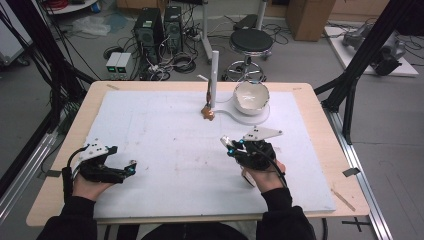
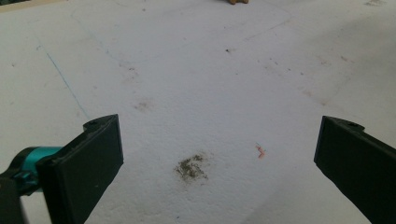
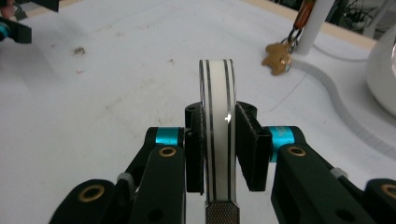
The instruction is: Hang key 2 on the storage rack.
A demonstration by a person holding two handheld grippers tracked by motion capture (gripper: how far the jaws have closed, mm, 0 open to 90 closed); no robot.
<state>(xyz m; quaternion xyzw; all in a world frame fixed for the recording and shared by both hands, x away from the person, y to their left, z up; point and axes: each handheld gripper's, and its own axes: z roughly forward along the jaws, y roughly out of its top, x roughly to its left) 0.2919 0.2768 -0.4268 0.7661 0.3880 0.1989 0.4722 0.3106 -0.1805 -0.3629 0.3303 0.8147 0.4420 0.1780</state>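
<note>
Your right claw (image 3: 217,140) is pinching a white ring-shaped band with thin black stripes (image 3: 217,121) edge-on between its pads, upright so it probably won't slip as you carry it. Ahead and to its right hang the brass keys (image 3: 279,57) on the white post (image 3: 314,23). Your left claw (image 2: 219,163) rests spread over bare white board (image 2: 196,84), holding nothing.

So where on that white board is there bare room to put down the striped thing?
The wide middle of the white board, between the left gripper and the right gripper holding the striped thing, is bare. The far edge is crowded: the white post, the brown charm, the bowl.
</note>
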